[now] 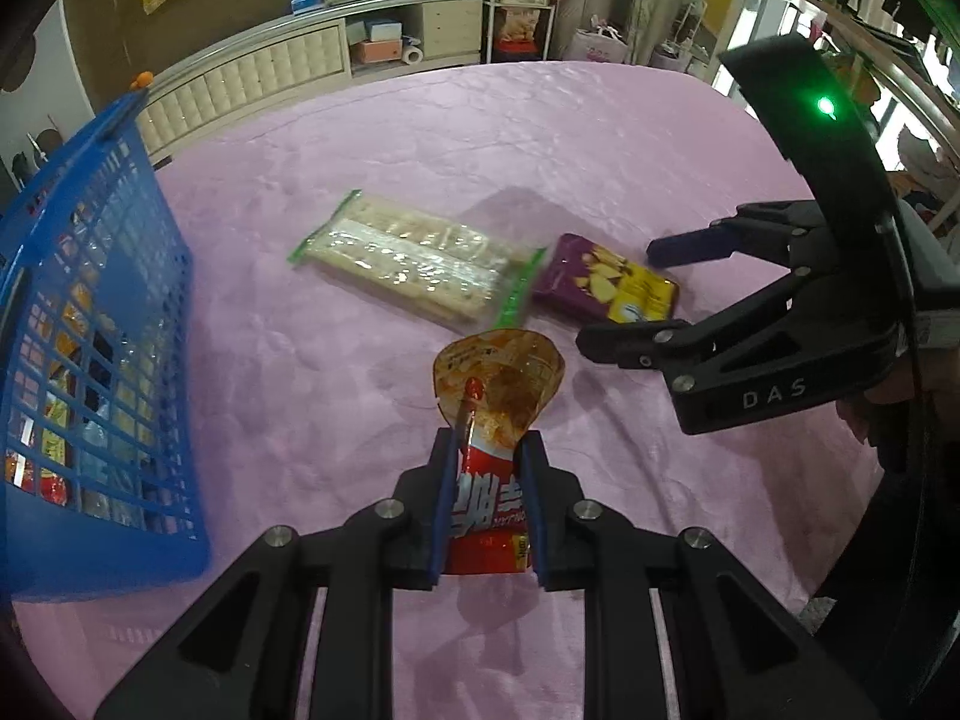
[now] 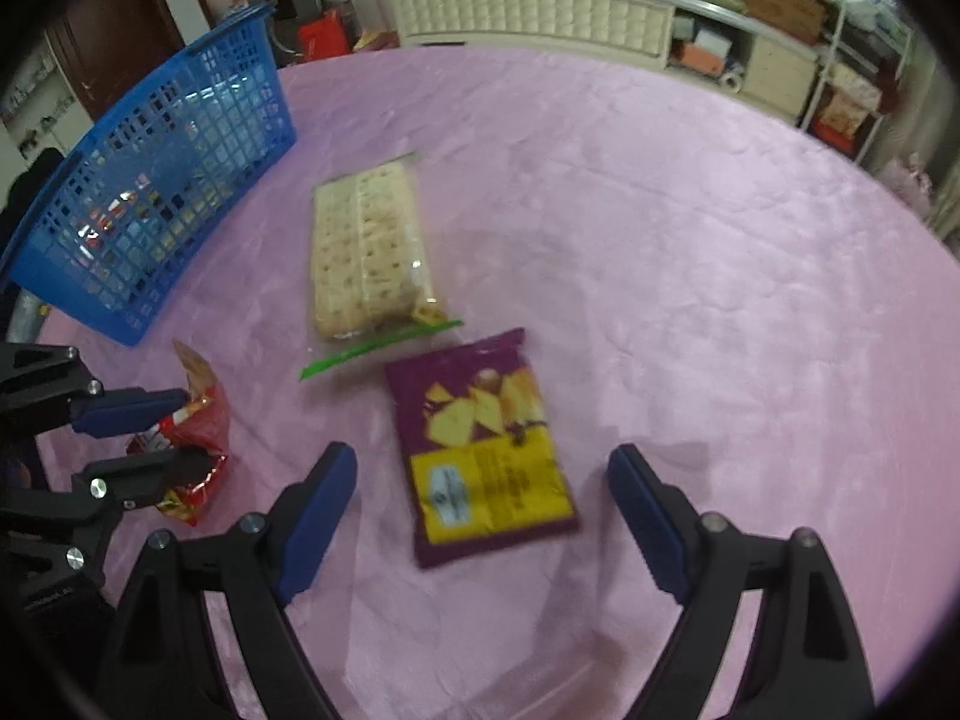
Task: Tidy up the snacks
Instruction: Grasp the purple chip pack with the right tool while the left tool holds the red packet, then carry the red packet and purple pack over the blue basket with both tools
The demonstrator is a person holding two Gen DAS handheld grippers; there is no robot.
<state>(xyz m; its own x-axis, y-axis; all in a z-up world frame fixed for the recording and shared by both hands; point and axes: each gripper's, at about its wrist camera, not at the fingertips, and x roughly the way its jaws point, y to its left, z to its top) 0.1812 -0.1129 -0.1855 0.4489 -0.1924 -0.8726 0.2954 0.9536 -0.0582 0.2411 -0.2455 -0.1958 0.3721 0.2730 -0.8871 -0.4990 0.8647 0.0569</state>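
Snacks, four lots, on a pink-covered table.

Blue basket: at ten o'clock in the right wrist view, part filled with packets.

Cracker pack: clear wrap, long axis running twelve to six, between the basket and the purple bag.

Purple bag: flat on the cloth, long axis roughly eleven to five, lying straight ahead at twelve o'clock of the right gripper, whose jaws stand wide and empty. That gripper is the nearer one to it.

Red packet: pinched upright in the left gripper, basket at its nine o'clock.
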